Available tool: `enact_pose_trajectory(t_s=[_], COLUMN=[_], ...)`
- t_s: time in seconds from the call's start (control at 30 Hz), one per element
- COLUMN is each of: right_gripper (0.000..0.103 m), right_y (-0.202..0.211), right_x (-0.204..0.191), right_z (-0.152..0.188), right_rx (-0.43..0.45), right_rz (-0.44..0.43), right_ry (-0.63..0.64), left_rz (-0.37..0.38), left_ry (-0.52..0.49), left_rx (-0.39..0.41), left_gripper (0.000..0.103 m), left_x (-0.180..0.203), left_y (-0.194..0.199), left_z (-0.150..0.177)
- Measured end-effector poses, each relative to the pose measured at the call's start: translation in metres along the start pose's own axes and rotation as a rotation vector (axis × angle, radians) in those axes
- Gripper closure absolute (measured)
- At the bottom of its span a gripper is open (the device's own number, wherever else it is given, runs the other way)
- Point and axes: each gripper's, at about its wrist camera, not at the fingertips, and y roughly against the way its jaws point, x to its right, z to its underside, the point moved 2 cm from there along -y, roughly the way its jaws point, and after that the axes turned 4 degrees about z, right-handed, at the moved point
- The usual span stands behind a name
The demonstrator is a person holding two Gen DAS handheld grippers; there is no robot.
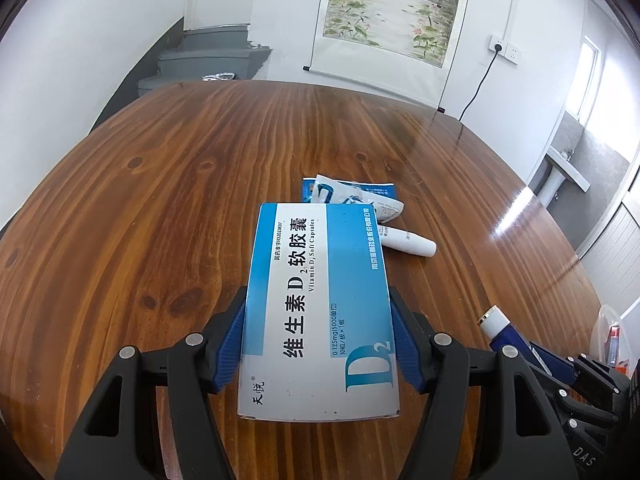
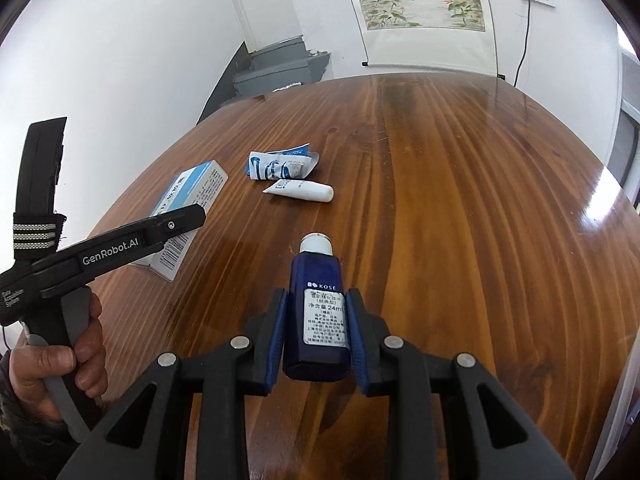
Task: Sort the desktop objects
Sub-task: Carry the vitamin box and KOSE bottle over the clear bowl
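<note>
Nearest the left wrist lens, the left claw (image 1: 318, 344) clamps a blue-and-white vitamin D2 capsule box (image 1: 320, 308) at lower centre of its frame. Beyond it on the wooden counter (image 1: 160, 200) lie a crumpled blue sachet (image 1: 352, 192) and a white tube (image 1: 408, 243). Right claw (image 2: 318, 334) grips a dark blue Kosé bottle (image 2: 318, 320), low in the centre of the right wrist frame.

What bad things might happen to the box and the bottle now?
The left gripper pinches the box only near its back end, so the long front might tip down or twist loose. The right gripper holds the smooth bottle by its sides; it might slide out. The tube and wrapper could get bumped.
</note>
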Motion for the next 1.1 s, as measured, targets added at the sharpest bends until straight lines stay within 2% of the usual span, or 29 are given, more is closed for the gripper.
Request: enact_pose_trajectory(t_s=[0.47, 0.77, 1.1], right_gripper=[0.071, 0.071, 0.071], right_y=[0.07, 0.139, 0.189], right_x=[0.042, 0.094, 0.161], right_z=[0.032, 0.056, 0.089], right_rx=[0.123, 0.242, 0.29], right_rz=[0.08, 0.228, 0.365], right_ry=[-0.145, -0.257, -0.392], left_rz=[0.121, 0.221, 0.285], left_ry=[-0.122, -0.198, -0.296], left_rx=[-0.022, -0.038, -0.052], left_gripper=[0.036, 0.036, 0.036], left_x=[0.064, 0.119, 0.178], left_y=[0.007, 0.018, 0.026], left_z=[0.028, 0.038, 0.045])
